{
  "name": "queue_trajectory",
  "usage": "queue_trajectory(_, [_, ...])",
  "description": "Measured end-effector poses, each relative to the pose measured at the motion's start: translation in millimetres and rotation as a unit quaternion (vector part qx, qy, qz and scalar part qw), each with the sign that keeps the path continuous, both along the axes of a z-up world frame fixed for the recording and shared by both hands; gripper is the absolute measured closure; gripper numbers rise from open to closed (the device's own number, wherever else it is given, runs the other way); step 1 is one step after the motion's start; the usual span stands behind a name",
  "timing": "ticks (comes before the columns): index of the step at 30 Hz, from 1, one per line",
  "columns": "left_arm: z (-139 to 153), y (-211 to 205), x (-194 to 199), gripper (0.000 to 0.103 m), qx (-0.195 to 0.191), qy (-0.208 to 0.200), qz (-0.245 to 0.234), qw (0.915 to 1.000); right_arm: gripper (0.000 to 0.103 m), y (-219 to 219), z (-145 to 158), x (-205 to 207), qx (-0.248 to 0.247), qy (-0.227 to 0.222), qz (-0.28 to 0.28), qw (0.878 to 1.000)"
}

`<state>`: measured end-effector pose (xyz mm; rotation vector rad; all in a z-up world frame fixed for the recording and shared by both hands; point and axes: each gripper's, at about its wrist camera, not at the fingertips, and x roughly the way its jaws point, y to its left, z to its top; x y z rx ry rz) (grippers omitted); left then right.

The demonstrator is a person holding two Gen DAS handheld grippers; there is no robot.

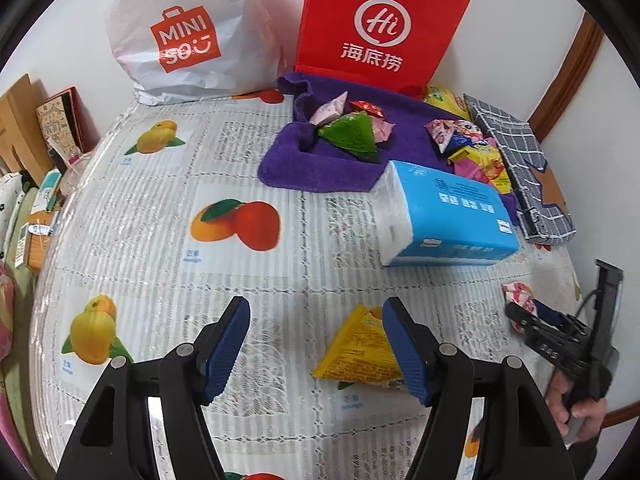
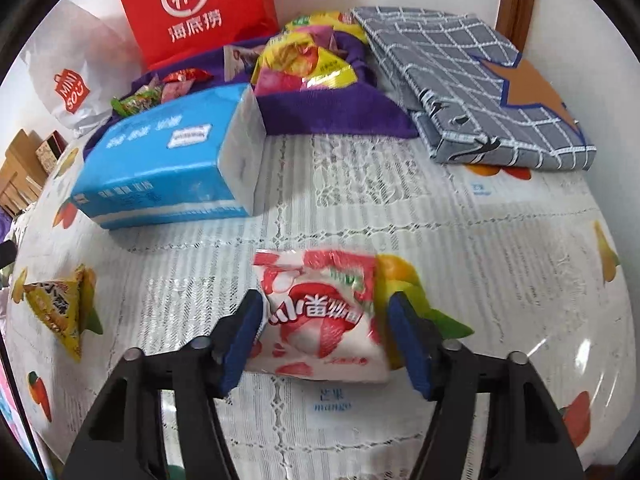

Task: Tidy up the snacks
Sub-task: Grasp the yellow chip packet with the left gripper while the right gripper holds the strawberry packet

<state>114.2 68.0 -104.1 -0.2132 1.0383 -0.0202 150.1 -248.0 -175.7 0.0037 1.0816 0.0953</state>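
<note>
Taking the blue tissue pack (image 1: 444, 216) as landmark: far to its left, against the wall, stands a white MINISO bag (image 1: 180, 36), then a red Haidilao bag (image 1: 380, 24). Behind the pack lies a purple towel (image 1: 344, 160) strewn with snacks. In front of the pack, the left gripper (image 1: 316, 350) hangs wide and empty over the counter (image 1: 160, 248), a yellow triangular snack (image 1: 356, 348) beside its right finger. Right of that, the right gripper (image 2: 322, 338) stands around a red-and-white candy packet (image 2: 320, 312), left pad touching, right pad just apart.
</note>
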Motion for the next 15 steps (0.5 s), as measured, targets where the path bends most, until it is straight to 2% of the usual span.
queue_trajectory(2, [0, -3, -2, 0.036, -0.016, -0.002, -0.009, 0.9998, 0.047, 5, -1, 0, -0.012, -0.006, 0.009, 1.000])
queue_trajectory(6, [-1, -17, -5, 0.036, -0.028, -0.007, -0.034, 0.9990, 0.049, 4, -1, 1, -0.008, -0.007, 0.012, 1.000])
queue_trajectory(10, [1, -31, -9, 0.029, -0.043, -0.016, -0.064, 0.9969, 0.049, -6, 4, -3, -0.004, -0.015, 0.004, 1.000])
queue_trajectory(15, [-6, -50, -7, 0.025, -0.014, -0.010, -0.089, 0.9959, 0.049, -21, 13, -8, -0.001, -0.026, -0.009, 1.000])
